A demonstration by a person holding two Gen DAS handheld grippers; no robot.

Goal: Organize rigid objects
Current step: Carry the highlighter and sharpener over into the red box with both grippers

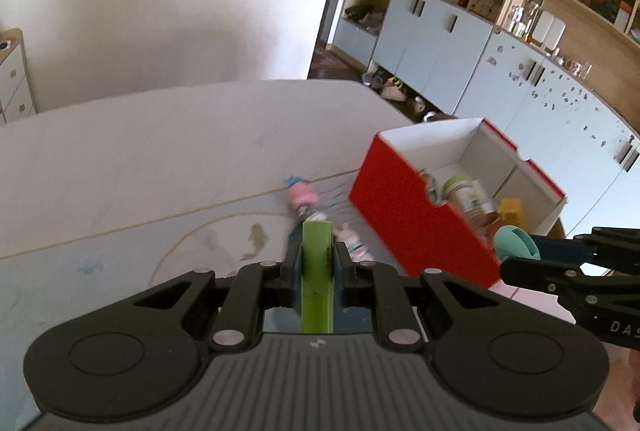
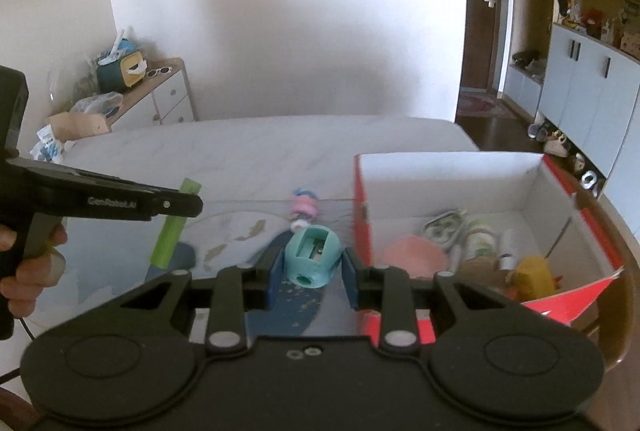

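Observation:
My left gripper (image 1: pixel 317 263) is shut on a long green bar (image 1: pixel 317 271), held above the table; the bar also shows in the right wrist view (image 2: pixel 173 227). My right gripper (image 2: pixel 311 267) is shut on a teal pencil sharpener (image 2: pixel 313 255), just left of the red box (image 2: pixel 362 211); the sharpener shows at the right in the left wrist view (image 1: pixel 516 241). The red box (image 1: pixel 404 215) is open, white inside, and holds a bottle (image 1: pixel 468 193), a yellow toy (image 2: pixel 534 273) and a pink item (image 2: pixel 414 255). A small pink and blue doll (image 2: pixel 303 205) lies on the table mat.
The white table (image 1: pixel 160 151) has a pale mat with fish drawings (image 2: pixel 240 231). A small white bottle (image 1: pixel 354 243) lies beside the doll (image 1: pixel 302 195). Cabinets and shelves (image 1: pixel 520 71) stand at the right, a drawer unit (image 2: pixel 160 95) at the back left.

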